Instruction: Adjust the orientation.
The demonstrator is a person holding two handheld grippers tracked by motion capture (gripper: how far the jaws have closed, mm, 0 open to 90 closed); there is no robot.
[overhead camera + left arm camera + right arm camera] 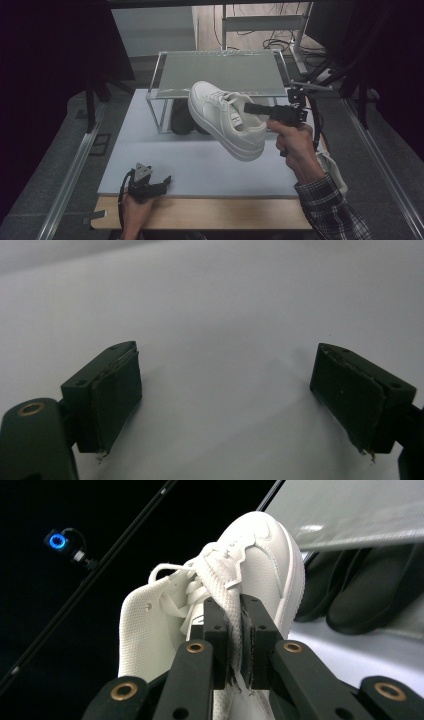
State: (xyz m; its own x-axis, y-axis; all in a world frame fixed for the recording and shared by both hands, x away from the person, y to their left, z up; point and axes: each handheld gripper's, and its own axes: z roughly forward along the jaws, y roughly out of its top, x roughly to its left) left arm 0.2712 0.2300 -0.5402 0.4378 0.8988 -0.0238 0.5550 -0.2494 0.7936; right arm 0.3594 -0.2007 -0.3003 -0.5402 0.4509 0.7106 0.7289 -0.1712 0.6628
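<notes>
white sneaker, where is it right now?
High view, right of centre: the white lace-up sneaker hangs above the pale table, gripped by the right tongs, before the glass-topped metal rack.

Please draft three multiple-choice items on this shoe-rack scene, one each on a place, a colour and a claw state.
1. Where are the dark shoes?
A. on top of the rack
B. under the rack's shelf
C. at the table's near edge

2. What colour is the lifted sneaker?
A. white
B. red
C. black

3. How does the left claw stand?
A. shut on a lace
B. shut on the sneaker
C. open, nothing between its jaws

Answers:
1 B: the high view shows them on the mat beneath the shelf.
2 A: it is white all over.
3 C: its jaws stand wide apart over bare mat, while the right claw pinches the sneaker's tongue.
</notes>
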